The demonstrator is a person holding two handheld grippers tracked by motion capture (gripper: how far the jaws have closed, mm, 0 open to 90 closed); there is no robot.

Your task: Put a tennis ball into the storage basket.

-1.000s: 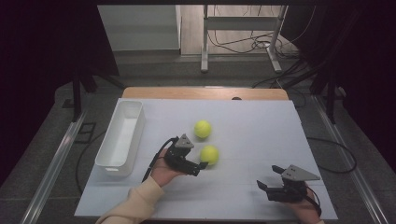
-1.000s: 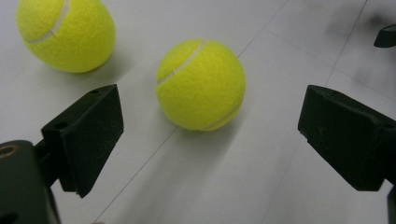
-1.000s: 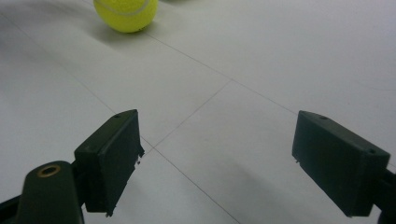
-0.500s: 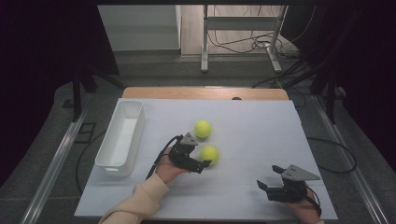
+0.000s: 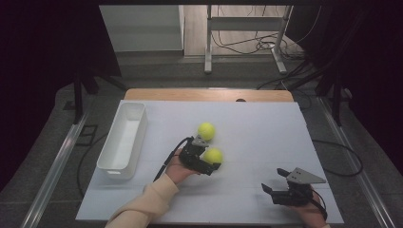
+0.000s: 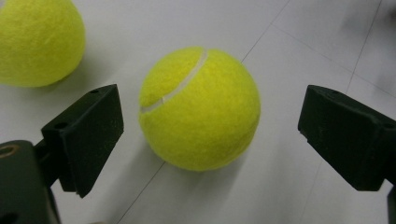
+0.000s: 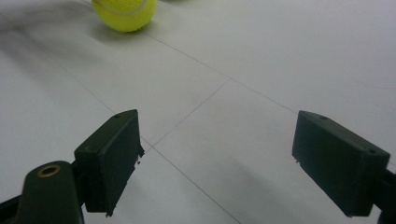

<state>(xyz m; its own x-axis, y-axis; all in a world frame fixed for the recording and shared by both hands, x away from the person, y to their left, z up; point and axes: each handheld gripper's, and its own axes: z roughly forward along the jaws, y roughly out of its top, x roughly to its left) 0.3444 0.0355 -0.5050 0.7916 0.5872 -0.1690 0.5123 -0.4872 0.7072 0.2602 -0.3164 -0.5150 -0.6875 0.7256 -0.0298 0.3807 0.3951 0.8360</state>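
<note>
Left gripper view looks along the left gripper (image 6: pixel 210 135), whose two black fingers (image 6: pixel 86 137) stand wide apart on either side of the near tennis ball (image 6: pixel 200 108); the ball sits on the white counter (image 6: pixel 299 42) between them, with a clear gap to each finger, so nothing is gripped. A white seam curves across the ball's top. Just beyond it, toward the upper left of that view, lies the second tennis ball (image 6: pixel 39 39), apart from the first. High view shows the same left gripper (image 5: pixel 209 162) held in a hand with a cream sleeve (image 5: pixel 145 204), the near ball (image 5: pixel 213 155) at its tips and the second ball (image 5: pixel 206 130) a little farther up the counter (image 5: pixel 266 133). A white bin (image 5: pixel 123 137) stands along the counter's left side, well apart from both balls. The right gripper (image 5: pixel 271 187) rests near the counter's front right corner, fingers (image 7: pixel 112 158) spread open over bare surface, holding nothing; in the right gripper view a tennis ball (image 7: pixel 124 13) lies far off at the top.
</note>
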